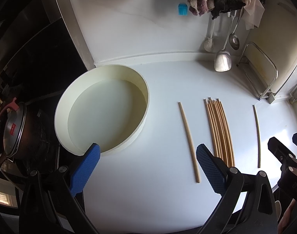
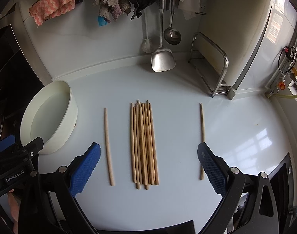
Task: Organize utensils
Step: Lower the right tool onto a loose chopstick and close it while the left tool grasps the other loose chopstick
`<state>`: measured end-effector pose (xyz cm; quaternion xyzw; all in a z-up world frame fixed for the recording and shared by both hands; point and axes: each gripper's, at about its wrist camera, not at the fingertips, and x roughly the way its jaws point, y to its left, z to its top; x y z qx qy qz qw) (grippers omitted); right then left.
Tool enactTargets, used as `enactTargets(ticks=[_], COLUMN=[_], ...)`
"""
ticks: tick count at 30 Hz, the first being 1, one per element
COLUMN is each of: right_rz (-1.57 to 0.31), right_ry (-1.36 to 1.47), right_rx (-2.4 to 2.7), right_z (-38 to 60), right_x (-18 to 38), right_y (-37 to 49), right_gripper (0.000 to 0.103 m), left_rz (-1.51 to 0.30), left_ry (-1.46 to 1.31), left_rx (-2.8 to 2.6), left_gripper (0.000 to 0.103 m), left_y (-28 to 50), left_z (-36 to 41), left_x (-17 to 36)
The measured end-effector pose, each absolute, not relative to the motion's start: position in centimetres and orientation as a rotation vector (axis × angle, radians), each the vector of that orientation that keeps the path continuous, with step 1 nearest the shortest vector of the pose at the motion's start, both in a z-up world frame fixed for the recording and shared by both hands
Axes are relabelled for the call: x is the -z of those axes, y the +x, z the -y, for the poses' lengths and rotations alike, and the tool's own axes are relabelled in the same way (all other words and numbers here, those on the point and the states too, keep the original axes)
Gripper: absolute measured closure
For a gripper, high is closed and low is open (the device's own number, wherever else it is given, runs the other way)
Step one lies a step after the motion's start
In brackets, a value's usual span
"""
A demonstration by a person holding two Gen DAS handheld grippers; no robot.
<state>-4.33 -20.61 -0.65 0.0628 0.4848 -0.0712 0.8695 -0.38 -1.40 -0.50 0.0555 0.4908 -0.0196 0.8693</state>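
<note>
Both grippers wide open, empty: left gripper [image 1: 148, 168], right gripper [image 2: 149, 167] over chopstick bundle [image 2: 143, 144]. Left gripper body reads "GenRobot.AI" [image 2: 14, 176].

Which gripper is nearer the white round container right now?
Left. The left gripper hangs open with one fingertip overlapping the white round container rim. The right gripper, also open, faces the chopstick bundle, with the container off to its left.

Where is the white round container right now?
The white round container sits on the counter's left side, beside the stove, left of the single chopstick and the chopstick bundle.
</note>
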Motion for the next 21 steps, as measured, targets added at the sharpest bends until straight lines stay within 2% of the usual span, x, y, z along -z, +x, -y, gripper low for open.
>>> enactTargets(ticks=[15,21], right_rz=[-1.065,-1.008], right_ry=[0.34,0.267], right_rx=[0.251,0.28], right_z=[23.9,27.1], right_x=[5.3,6.2], right_y=[-8.5,-9.7], right_gripper=[0.008,0.008], left_rz=[-1.047,-1.03], left_ry=[0.147,0.083], left_rx=[0.242,0.219], left_gripper=[0.006,0.006], left_y=[-0.1,-0.8], left_z=[3.2,4.8], left_x=[4.3,4.9])
